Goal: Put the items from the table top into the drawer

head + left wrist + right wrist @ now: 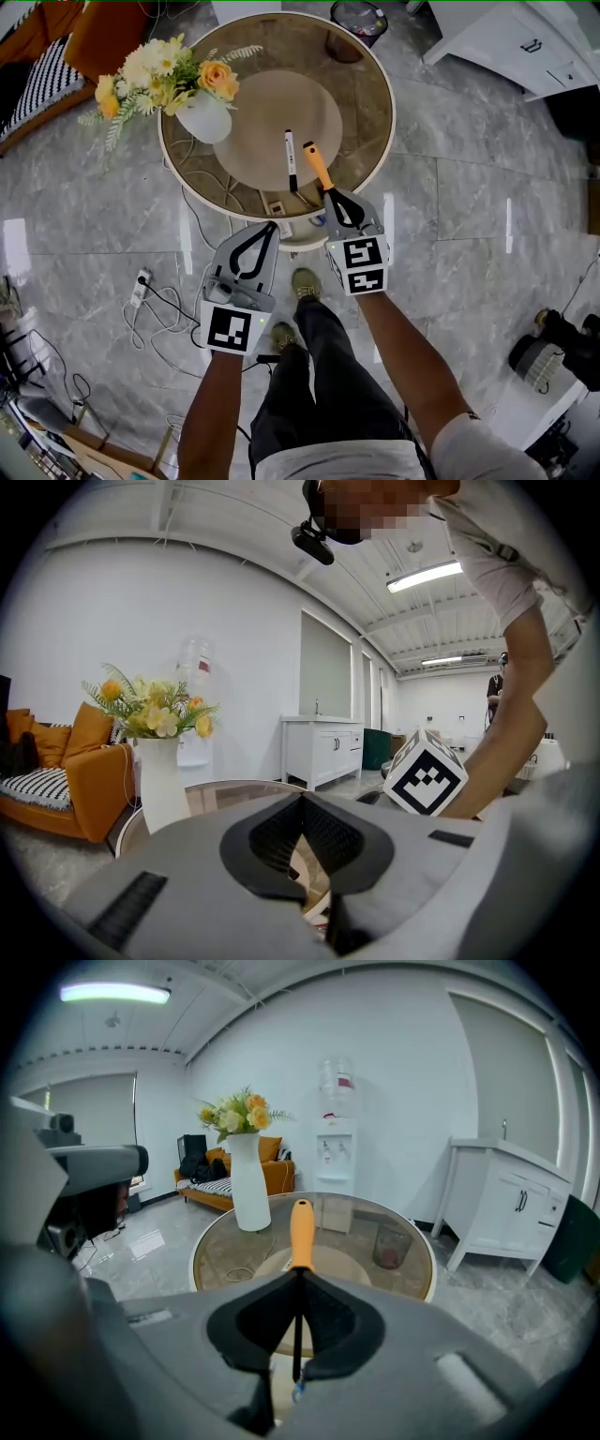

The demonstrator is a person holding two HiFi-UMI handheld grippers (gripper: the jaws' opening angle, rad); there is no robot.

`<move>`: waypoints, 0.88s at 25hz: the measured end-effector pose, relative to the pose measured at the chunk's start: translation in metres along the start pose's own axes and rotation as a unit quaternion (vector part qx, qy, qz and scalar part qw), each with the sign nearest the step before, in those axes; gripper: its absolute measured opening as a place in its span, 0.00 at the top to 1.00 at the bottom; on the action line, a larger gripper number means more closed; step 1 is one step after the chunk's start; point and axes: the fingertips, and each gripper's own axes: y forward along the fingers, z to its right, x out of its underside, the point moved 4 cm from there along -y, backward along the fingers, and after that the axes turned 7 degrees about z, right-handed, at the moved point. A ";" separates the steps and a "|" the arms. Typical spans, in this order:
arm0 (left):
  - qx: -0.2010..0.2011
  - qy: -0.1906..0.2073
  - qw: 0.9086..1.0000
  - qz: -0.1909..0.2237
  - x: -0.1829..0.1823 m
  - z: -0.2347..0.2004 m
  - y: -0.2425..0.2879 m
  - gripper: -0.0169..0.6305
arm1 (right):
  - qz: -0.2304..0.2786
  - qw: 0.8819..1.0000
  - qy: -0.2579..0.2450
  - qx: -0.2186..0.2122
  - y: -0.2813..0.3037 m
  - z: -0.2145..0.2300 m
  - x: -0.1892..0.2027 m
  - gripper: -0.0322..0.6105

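A round glass table [382, 112] carries a white vase of yellow flowers [206, 117] and a black-and-white marker pen [291, 161]. My right gripper [331, 194] hangs over the table's near edge, shut on the thin dark shaft of an orange-handled tool [317, 164]. In the right gripper view the orange handle [301, 1232] sticks out past the right gripper [298, 1274], above the tabletop. My left gripper [271, 226] is just short of the table's near edge, its jaws shut with nothing between them. The left gripper view shows the left gripper [302, 797] and the vase [161, 780] beyond it.
A small bin [359, 21] stands beyond the table and a white cabinet [525, 42] at the far right. An orange sofa [56, 47] is at the far left. A power strip with cables [141, 286] lies on the floor. The person's legs and shoes [305, 281] are below the grippers.
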 end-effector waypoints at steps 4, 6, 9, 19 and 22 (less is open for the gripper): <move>-0.001 -0.005 1.000 0.008 -0.002 0.009 -0.019 0.97 | 0.014 1.000 -0.005 0.000 -0.025 -0.015 -0.003 0.93; -0.001 -0.004 1.000 0.014 -0.004 0.014 -0.029 0.97 | 0.022 1.000 -0.007 -0.002 -0.040 -0.025 -0.004 0.93; -0.001 -0.005 1.000 0.023 -0.006 0.020 -0.046 0.97 | 0.032 0.999 -0.014 -0.004 -0.063 -0.044 -0.004 0.93; 0.014 -0.010 0.999 0.033 0.000 0.058 -0.110 0.97 | 0.034 0.999 -0.018 -0.008 -0.139 -0.104 0.026 0.93; 0.009 -0.017 0.999 0.032 0.003 0.065 -0.122 0.97 | 0.026 0.999 -0.024 -0.017 -0.155 -0.117 0.041 0.93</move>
